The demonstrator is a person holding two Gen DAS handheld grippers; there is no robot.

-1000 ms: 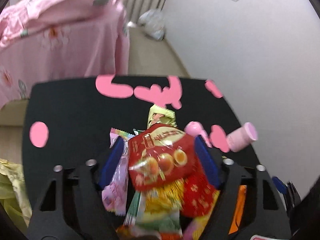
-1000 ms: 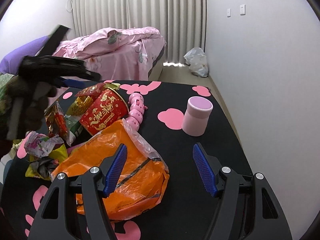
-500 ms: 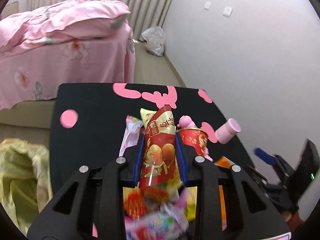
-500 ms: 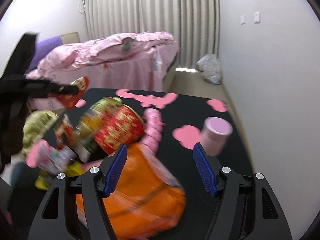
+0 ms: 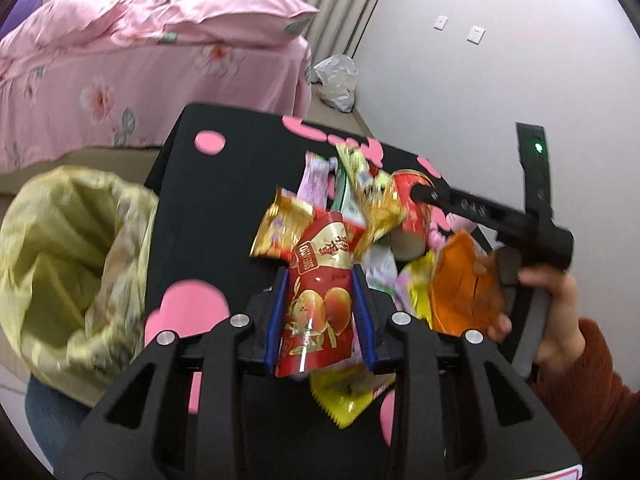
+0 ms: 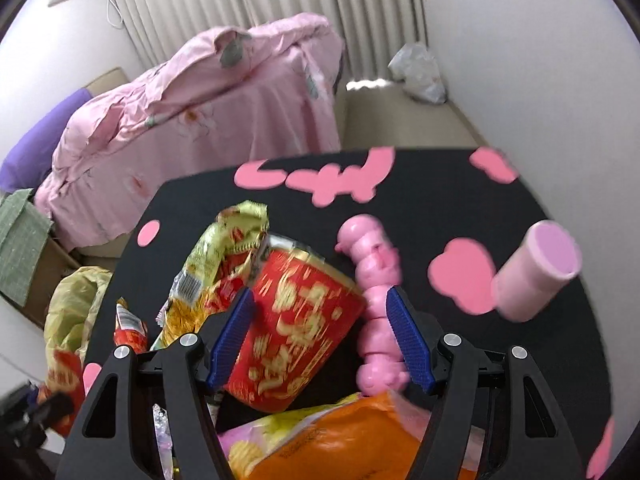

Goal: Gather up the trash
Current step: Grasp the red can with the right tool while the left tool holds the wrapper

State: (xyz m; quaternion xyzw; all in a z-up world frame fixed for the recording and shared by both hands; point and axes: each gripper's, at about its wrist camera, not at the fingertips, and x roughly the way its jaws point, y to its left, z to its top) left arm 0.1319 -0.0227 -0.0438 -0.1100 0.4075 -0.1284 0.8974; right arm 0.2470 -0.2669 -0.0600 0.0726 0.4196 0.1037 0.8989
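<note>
Two blue pads of the left gripper [image 5: 320, 312] pinch a red snack packet [image 5: 320, 300] at lower centre, its jaws having just closed on it — above the black table [image 5: 180, 208], right of the yellow-lined bin [image 5: 68, 256]. The right gripper [image 6: 320, 336] stands spread around a red noodle cup [image 6: 296, 332], seemingly not gripping — blur hides contact. An orange bag [image 6: 344, 440] lies below.

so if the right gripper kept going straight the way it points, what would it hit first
Most likely the red cup: it lies between the open jaws of the right gripper, straight ahead. The pink toy sits by the right-hand jaw and may be brushed too. Motion blur leaves depth unclear.
</note>
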